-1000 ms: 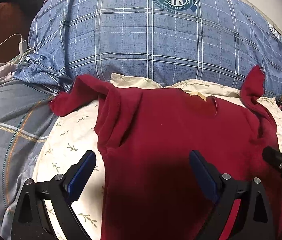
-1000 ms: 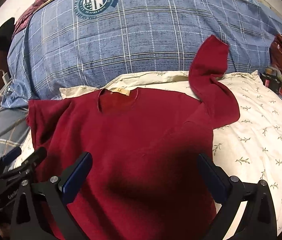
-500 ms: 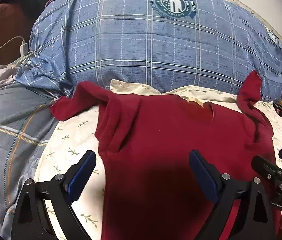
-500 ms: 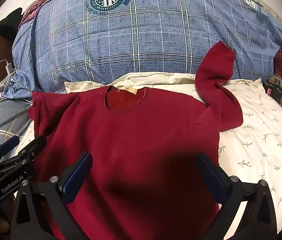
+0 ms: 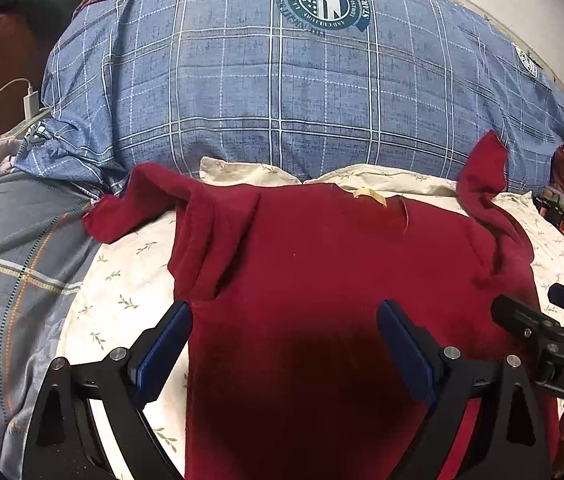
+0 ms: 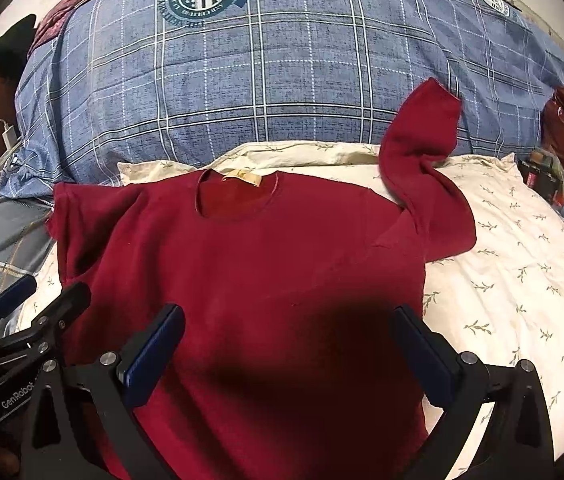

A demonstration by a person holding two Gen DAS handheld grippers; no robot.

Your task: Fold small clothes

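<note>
Both claws wide over the red shirt

Left gripper and right gripper gaped wide — holding nothing.

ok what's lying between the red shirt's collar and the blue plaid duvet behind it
A strip of the cream floral pillow shows between the red shirt collar and the blue plaid duvet, clearest in the right wrist view.

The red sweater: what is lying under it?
The red sweater lies on a cream floral pillow; its right sleeve rests against the blue plaid quilt. Whatever the sweater covers stays hidden.
</note>
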